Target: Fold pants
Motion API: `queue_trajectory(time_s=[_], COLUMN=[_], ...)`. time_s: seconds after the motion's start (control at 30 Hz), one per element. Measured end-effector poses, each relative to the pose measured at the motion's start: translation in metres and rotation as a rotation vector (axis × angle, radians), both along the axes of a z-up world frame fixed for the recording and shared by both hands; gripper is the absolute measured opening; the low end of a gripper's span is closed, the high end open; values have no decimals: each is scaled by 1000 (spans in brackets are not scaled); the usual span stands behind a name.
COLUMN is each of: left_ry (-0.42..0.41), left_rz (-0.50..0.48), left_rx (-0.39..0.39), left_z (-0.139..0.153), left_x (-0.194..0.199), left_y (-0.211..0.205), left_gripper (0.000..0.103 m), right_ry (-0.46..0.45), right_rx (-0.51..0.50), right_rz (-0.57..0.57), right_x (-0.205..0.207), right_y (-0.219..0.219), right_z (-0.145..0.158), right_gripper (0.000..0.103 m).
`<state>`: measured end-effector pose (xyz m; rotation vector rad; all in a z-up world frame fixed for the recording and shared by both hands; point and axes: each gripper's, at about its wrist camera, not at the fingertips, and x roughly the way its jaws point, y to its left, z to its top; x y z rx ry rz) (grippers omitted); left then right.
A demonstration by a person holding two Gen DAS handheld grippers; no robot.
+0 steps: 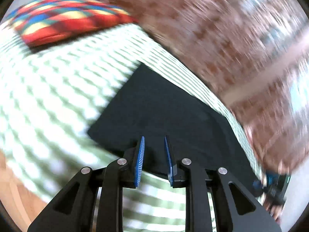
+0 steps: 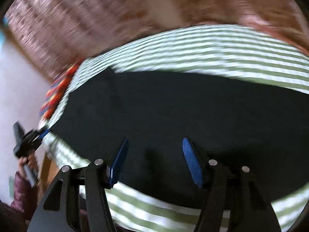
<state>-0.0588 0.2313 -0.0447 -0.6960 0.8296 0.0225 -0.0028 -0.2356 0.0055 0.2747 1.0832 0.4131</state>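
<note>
The black pants (image 1: 162,108) lie folded flat in a rectangle on a green-and-white striped cloth (image 1: 58,89). They fill the middle of the right wrist view (image 2: 173,112). My left gripper (image 1: 154,142) is open and empty above the pants' near edge, its blue pads (image 1: 140,160) a small gap apart. My right gripper (image 2: 154,142) is open wide and empty over the pants' near edge. The left gripper also shows at the left edge of the right wrist view (image 2: 29,141), held in a hand. Both views are motion-blurred.
A red, blue and yellow patterned cushion (image 1: 63,17) lies on the striped cloth at the far left. A reddish-brown patterned floor or rug (image 1: 222,29) lies beyond the striped cloth's edge. Wood (image 1: 13,189) shows at the lower left.
</note>
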Motion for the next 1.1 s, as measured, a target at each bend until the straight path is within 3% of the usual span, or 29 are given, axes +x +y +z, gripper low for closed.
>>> queue_trajectory(time_s=[0.1, 0.23, 0.33, 0.4, 0.43, 0.47, 0.57, 0.67, 0.8, 0.97, 1.1], left_ry=[10, -21, 7, 6, 7, 12, 32, 20, 97, 101, 42], left_rz=[82, 79, 67, 68, 67, 66, 53, 59, 62, 58, 74], left_rx=[-3, -72, -62, -78, -68, -44, 19, 39, 128, 120, 103], left_z=[1, 1, -4, -9, -11, -13, -16, -10, -21, -30, -24], left_x=[-14, -17, -6, 1, 5, 8, 22, 30, 26, 26, 15], left_y=[25, 32, 24, 21, 21, 20, 18, 23, 27, 27, 27], left_gripper=[20, 20, 46, 46, 41, 24, 7, 6, 6, 6, 6], right_ry=[3, 19, 22, 18, 16, 13, 14, 18, -4, -33, -86], right_rx=[29, -2, 0, 19, 26, 25, -35, -150, -168, -192, -179], right_rz=[109, 178, 190, 205, 216, 231, 263, 241, 246, 289, 336], right_x=[7, 21, 37, 43, 47, 50, 63, 80, 80, 79, 99], right_y=[39, 70, 81, 90, 97, 104, 129, 145, 146, 158, 186], right_z=[-3, -11, -13, -11, -10, -11, -21, -41, -49, -28, -6], right_gripper=[55, 55, 54, 54, 54, 54, 53, 50, 51, 52, 50])
